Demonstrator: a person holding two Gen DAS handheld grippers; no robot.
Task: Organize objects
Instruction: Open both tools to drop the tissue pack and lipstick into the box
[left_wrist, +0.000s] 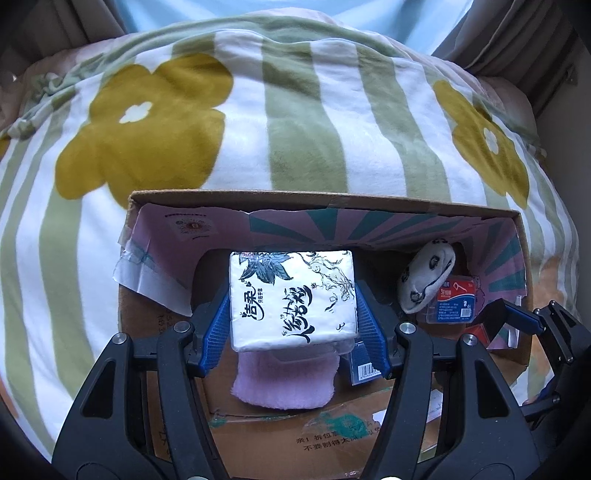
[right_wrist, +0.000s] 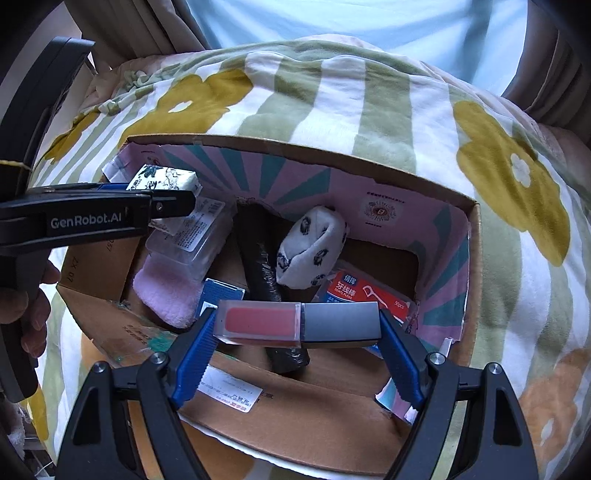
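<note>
My left gripper (left_wrist: 291, 314) is shut on a white tissue pack (left_wrist: 291, 295) with black ink drawings, held over the left part of an open cardboard box (left_wrist: 325, 201). From the right wrist view the same tissue pack (right_wrist: 164, 177) and left gripper (right_wrist: 162, 205) appear at the box's far left. My right gripper (right_wrist: 297, 321) is shut on a lip gloss tube (right_wrist: 295, 319) with a red body and grey cap, held crosswise above the cardboard box (right_wrist: 471, 206). Its blue-padded tip (left_wrist: 517, 317) shows at the right in the left wrist view.
Inside the box lie a rolled white sock (right_wrist: 314, 254), a red dental floss box (right_wrist: 362, 295), a black roll (right_wrist: 262, 266), a pink cloth (right_wrist: 166, 291), a clear plastic case (right_wrist: 195, 236) and a blue card (right_wrist: 218, 295). The box rests on a striped flower blanket (left_wrist: 295, 110). A hand (right_wrist: 33, 314) shows left.
</note>
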